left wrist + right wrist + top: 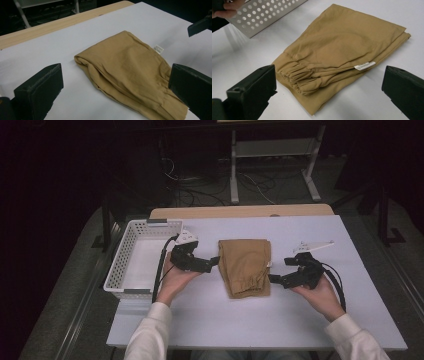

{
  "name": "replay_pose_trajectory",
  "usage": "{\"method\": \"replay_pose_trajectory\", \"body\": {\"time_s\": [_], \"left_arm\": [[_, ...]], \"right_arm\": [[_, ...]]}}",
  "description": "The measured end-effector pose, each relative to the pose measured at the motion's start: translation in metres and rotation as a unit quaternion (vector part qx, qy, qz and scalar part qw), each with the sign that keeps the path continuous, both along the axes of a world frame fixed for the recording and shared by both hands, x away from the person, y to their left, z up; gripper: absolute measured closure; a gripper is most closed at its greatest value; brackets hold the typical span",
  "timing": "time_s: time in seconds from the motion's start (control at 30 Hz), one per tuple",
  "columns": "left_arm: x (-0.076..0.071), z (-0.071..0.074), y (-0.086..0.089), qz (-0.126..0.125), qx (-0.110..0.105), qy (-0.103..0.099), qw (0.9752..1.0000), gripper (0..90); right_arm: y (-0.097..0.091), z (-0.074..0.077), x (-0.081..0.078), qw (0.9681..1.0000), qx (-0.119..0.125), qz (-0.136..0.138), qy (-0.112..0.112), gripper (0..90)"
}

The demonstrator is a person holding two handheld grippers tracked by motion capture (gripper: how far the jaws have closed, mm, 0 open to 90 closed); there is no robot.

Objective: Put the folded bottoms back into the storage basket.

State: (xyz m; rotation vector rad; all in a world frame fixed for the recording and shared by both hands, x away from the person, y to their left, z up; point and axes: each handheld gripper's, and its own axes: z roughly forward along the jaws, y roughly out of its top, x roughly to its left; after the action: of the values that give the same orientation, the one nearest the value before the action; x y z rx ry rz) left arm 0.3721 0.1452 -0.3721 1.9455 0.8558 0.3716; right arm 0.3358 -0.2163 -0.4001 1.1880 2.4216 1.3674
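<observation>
— Grippers first. Left gripper (216,261): held in the left hand (172,279), jaws pointing right toward the cloth, spread wide, nothing between them. In the left gripper view, black pads (40,87) standing far apart at either edge, bare table and cloth in the gap.

— Noted. Right side?

— Right gripper (280,270): held in the right hand (320,295), jaws pointing left, likewise spread wide and gripping nothing. One jaw tip just beside the cloth's right edge near its gathered end; touching or not, cannot tell. Cable (339,285) looping from the body back past the wrist.

— Position of the cloth?

— Folded tan garment (245,266) lying flat on the white table (280,320), between the two grippers, roughly central. Gathered elastic end (299,77) toward the person's side; smooth folded end toward the far side. Small white label (364,65) sticking out at the right edge, seen in both gripper views. Layers stacked unevenly at the gathered end.

— Surroundings?

— White perforated basket (122,255) at the left of the table, just beside the left hand, well apart from the garment. Wooden strip (240,211) along the far table edge. White sleeves (150,335) coming in from the bottom of the high view.
</observation>
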Motion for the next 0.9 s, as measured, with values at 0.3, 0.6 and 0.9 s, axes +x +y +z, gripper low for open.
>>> {"method": "replay_pose_trajectory", "body": {"time_s": [0.3, 0.6, 0.9], "left_arm": [[0.008, 0.0, -0.007, 0.003, 0.001, 0.004, 1.0, 0.3], [0.021, -0.001, -0.019, 0.006, -0.007, 0.011, 0.9999, 0.3], [0.034, -0.009, -0.027, 0.017, -0.006, 0.02, 0.9996, 0.4]], "right_arm": [[0.003, -0.007, 0.007, 0.9999, 0.002, -0.004, 0.009, 0.0], [0.007, -0.014, 0.01, 0.9998, 0.0, -0.007, 0.019, 0.0], [0.015, -0.023, 0.014, 0.9995, -0.003, -0.005, 0.032, 0.0]]}}
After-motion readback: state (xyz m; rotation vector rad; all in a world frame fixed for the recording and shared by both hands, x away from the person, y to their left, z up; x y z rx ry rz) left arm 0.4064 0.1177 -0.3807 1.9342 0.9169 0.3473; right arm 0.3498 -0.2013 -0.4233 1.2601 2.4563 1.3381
